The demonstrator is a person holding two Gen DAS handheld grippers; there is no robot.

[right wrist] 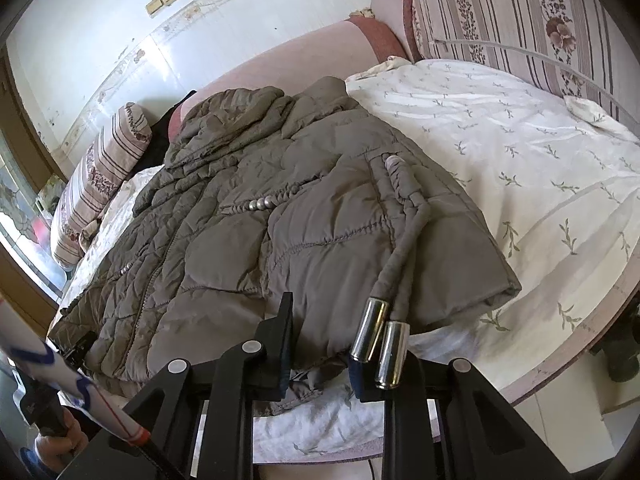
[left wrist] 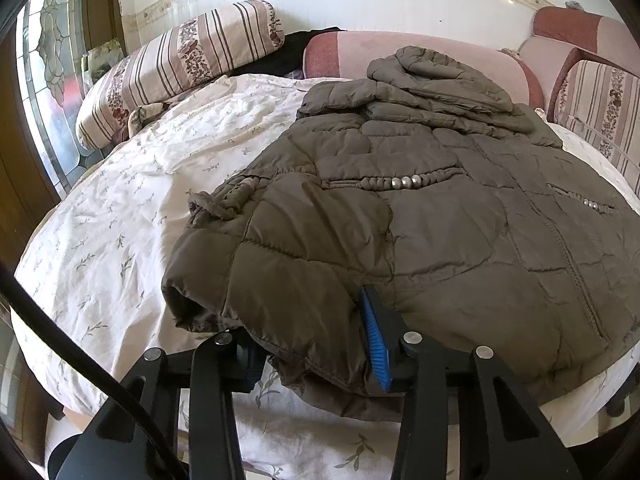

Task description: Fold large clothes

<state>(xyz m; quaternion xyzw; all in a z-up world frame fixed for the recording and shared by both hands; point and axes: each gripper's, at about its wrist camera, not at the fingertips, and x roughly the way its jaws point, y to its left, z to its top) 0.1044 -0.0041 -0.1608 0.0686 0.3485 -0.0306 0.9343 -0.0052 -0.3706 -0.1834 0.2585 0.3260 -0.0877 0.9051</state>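
A large olive-brown quilted jacket [left wrist: 440, 216] lies spread on the bed, hood toward the far cushions; it also fills the right wrist view [right wrist: 248, 216]. My left gripper [left wrist: 316, 344] has its fingers on either side of the jacket's near left hem corner, with the fabric bunched between them. My right gripper [right wrist: 320, 344] straddles the near right hem edge, fabric between its fingers. A drawcord with two metal tips [right wrist: 380, 340] lies over the right finger.
The bed sheet [left wrist: 132, 200] is white with a leaf print. Striped bolsters [left wrist: 180, 64] and pink cushions [left wrist: 400, 56] line the far side. A striped headboard cushion [right wrist: 520, 20] stands at the right. The bed's near edge [right wrist: 560, 364] drops off.
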